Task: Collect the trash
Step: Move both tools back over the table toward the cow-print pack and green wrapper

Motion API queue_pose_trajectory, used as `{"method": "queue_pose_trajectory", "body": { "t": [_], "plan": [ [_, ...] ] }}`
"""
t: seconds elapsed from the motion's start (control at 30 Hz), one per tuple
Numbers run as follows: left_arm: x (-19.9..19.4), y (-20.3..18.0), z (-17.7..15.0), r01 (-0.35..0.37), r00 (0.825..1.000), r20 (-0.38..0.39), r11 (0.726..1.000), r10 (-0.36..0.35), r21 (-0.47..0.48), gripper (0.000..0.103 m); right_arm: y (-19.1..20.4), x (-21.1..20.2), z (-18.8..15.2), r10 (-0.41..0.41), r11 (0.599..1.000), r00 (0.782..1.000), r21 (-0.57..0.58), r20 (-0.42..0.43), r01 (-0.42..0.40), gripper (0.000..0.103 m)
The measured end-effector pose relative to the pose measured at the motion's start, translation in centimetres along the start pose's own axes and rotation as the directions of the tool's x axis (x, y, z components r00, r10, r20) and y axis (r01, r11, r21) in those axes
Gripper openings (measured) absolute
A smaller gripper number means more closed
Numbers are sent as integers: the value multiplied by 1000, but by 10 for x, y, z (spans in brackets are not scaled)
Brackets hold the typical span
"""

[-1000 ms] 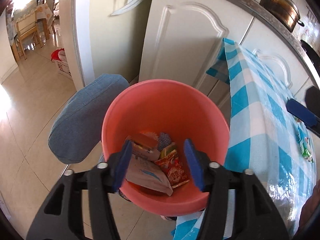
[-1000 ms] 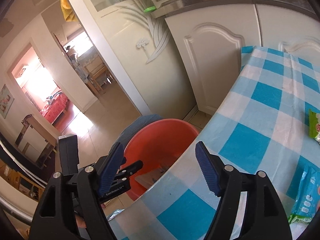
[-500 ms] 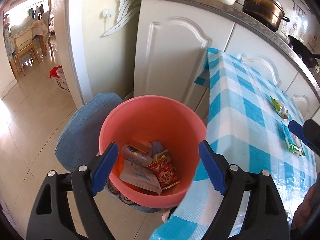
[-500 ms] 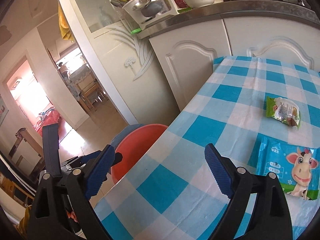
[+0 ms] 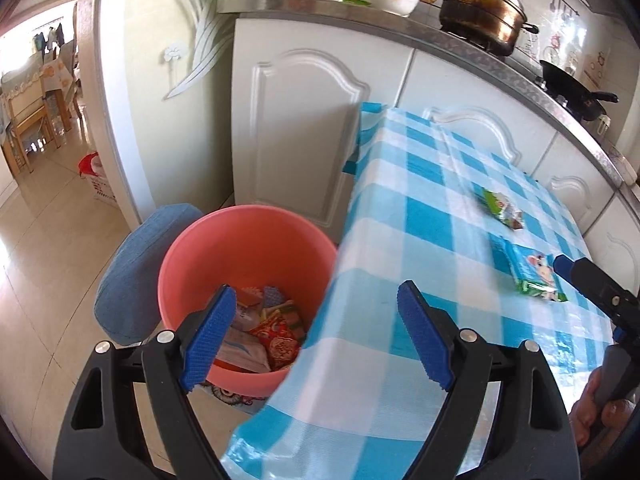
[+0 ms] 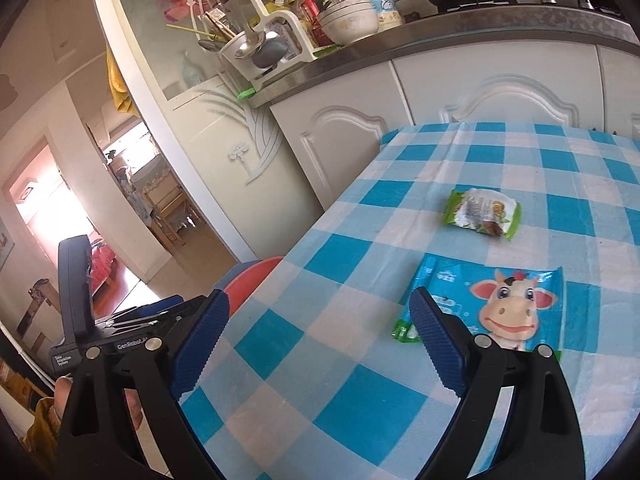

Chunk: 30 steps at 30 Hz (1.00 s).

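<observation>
A pink bucket (image 5: 248,240) stands on the floor by the table's left edge and holds several wrappers (image 5: 276,332). Its rim shows in the right wrist view (image 6: 250,280). On the blue checked tablecloth (image 6: 360,380) lie a green snack packet (image 6: 482,214) and a blue cow-print packet (image 6: 500,308); both show in the left wrist view, the green one (image 5: 502,208) and the blue one (image 5: 532,272). My left gripper (image 5: 316,336) is open and empty over the bucket's near rim and the table edge. My right gripper (image 6: 320,348) is open and empty, its right finger beside the cow packet.
A blue cushioned stool (image 5: 136,264) stands left of the bucket. White cabinets (image 5: 296,128) run behind the table under a counter with a pot (image 5: 480,12), bowls (image 6: 348,20) and a utensil rack (image 6: 256,40). A doorway (image 5: 36,120) opens at the left.
My left gripper opened wide and pulled back and up from inside the bucket. My right gripper swung right over the table, so both packets came into its view.
</observation>
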State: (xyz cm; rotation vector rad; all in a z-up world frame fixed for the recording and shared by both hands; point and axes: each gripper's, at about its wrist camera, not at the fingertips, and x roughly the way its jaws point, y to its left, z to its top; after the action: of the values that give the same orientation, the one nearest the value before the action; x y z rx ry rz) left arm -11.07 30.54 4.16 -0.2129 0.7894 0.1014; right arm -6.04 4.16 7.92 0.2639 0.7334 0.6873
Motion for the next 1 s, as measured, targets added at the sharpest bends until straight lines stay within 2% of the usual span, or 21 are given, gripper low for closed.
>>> {"method": "queue_pose_trajectory", "body": {
  "t": [0.3,0.6,0.73,0.83,0.93,1.0],
  "plan": [
    [-14,-49,-5,33,999,-12,996,-32,87,83,-59,-45,2,-53,995,997,89,63,47,91],
    [-15,-94,-10,38,999,-39,984,-32,175,83,-96,-44,-6,-106,991,994,81,-30,108,91],
    [-10,-109,-12,53,998,-55,980,-43,190,83,-114,-41,-9,-17,985,998,169,-64,28,91],
    [0,-128,-16,71,995,-80,973,-54,220,83,-121,-46,-8,-22,982,999,187,-49,31,91],
    [12,-149,-16,15,999,-54,962,-1,272,83,-127,-56,-5,-31,981,999,192,-18,34,91],
    [21,-156,-12,-2,998,-64,961,21,275,83,-133,-62,-2,-39,979,999,199,3,37,91]
  ]
}}
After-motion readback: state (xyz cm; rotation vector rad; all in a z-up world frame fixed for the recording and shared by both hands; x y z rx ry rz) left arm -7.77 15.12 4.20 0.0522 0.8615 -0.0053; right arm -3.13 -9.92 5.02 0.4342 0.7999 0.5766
